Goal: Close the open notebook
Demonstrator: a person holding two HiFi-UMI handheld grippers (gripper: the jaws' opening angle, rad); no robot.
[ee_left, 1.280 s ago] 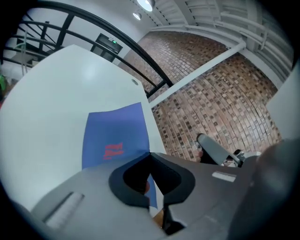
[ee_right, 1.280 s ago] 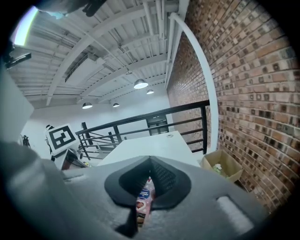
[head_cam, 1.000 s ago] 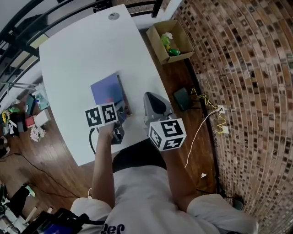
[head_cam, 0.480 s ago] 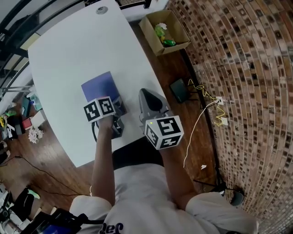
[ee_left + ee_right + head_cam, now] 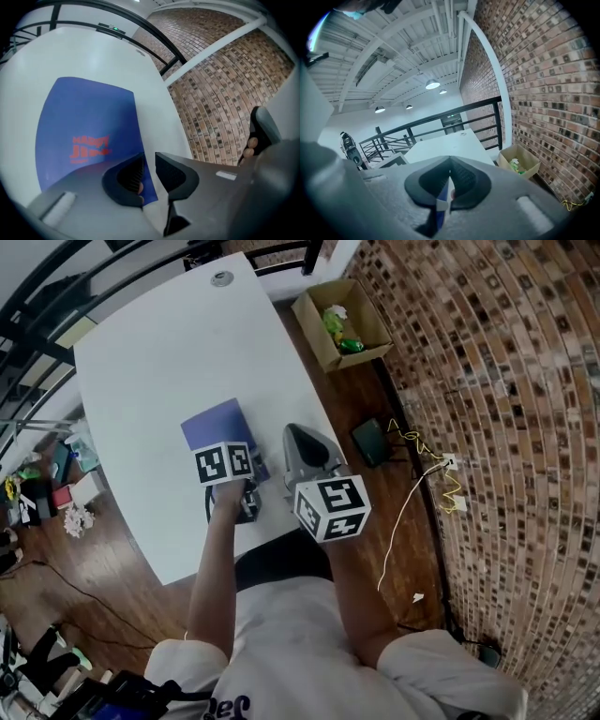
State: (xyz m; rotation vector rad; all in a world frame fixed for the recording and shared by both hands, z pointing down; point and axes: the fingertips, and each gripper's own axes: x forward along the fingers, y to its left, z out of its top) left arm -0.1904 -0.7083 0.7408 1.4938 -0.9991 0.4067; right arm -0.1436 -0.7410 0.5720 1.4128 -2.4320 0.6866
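The notebook (image 5: pixel 214 426) lies closed on the white table (image 5: pixel 159 352), its blue cover with red print (image 5: pixel 84 126) facing up. My left gripper (image 5: pixel 251 482) is low over the notebook's near right corner. Its jaws have just been opening and now stand a little apart (image 5: pixel 148 173). The cover's corner lies between them, free of the pads. My right gripper (image 5: pixel 295 434) hovers by the table's right edge, apart from the notebook, with its jaw tips together (image 5: pixel 450 164). A thin blue and white sliver shows in the slit below the tips; I cannot tell what it is.
A cardboard box (image 5: pixel 342 320) with green and white things stands on the wooden floor past the table's far right corner. A dark object (image 5: pixel 370 442) and a pale cable (image 5: pixel 417 493) lie on the floor beside the brick wall. A black railing (image 5: pixel 440 124) runs behind the table.
The left gripper has come down toward the table at the notebook's near right corner, and the blue cover now lies flat. The right gripper has kept its place.
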